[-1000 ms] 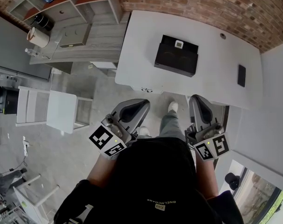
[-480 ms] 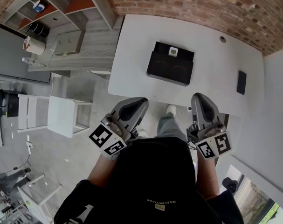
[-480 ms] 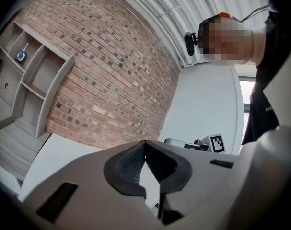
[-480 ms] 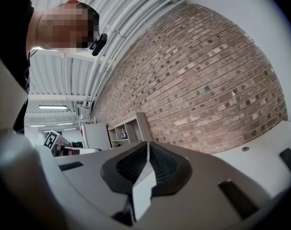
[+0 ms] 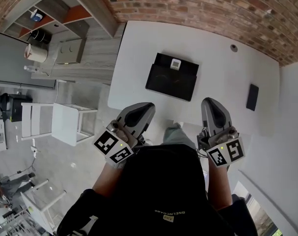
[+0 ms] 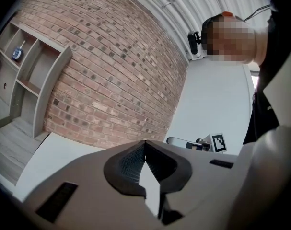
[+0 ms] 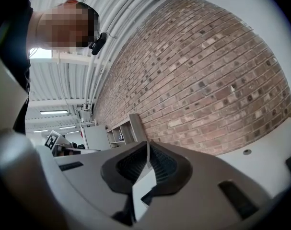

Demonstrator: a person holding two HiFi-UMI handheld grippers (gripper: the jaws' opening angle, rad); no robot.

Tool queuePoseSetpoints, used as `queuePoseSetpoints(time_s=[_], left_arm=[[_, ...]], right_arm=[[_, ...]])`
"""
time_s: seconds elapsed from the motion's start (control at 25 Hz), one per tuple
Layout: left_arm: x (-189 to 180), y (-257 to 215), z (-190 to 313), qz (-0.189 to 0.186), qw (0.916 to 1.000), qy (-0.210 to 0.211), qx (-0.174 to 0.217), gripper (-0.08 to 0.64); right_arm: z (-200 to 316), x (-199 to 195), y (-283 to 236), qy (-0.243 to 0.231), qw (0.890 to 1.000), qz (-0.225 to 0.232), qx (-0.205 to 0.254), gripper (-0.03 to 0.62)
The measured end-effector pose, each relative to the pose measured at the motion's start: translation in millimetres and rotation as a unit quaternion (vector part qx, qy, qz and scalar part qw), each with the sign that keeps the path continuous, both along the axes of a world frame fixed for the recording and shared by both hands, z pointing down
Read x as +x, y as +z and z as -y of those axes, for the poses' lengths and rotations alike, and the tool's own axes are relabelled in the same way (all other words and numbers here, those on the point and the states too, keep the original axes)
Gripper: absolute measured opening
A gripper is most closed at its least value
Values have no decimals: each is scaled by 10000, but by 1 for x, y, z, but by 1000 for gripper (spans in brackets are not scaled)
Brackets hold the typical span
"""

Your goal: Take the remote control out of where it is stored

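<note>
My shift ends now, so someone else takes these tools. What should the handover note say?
Left tool: shut, empty. Right tool: shut, empty. Both held near the body, short of the box.
The black box sits on the table, a small white item at its far edge; a flat black slab lies apart to its right.
Done: nothing touched.
Left: find the remote and lift it out; I cannot tell where it sits.

No legible text is showing. Small pale lettering (image 5: 164, 213) is appearing on the black garment (image 5: 158, 181) at lower centre, inverted and unreadable. Square coded markers are showing on the left gripper (image 5: 149, 107) and right gripper (image 5: 210, 101) cubes.
</note>
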State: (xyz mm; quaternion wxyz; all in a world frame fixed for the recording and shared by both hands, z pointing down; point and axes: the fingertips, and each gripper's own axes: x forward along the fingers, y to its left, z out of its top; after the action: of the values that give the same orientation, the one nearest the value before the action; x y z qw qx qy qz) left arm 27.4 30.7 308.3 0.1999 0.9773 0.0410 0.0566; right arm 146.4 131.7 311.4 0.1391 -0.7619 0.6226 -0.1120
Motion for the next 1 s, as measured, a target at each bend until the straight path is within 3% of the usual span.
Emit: queuePoseSetpoints(time_s=[0.36,0.6,1.0], left_arm=[[65,8,-2,269,9996,-103,62,6],[100,14,-7,297,9994,-161,-2,8],[104,22,14,268,9990,-264,-261,6]], right_arm=[[5,64,12,-223,9995,217,-12,6],[13,86,23,-476,9983,309,-125,6],[30,89,26,-559,9975,236,-357,6]])
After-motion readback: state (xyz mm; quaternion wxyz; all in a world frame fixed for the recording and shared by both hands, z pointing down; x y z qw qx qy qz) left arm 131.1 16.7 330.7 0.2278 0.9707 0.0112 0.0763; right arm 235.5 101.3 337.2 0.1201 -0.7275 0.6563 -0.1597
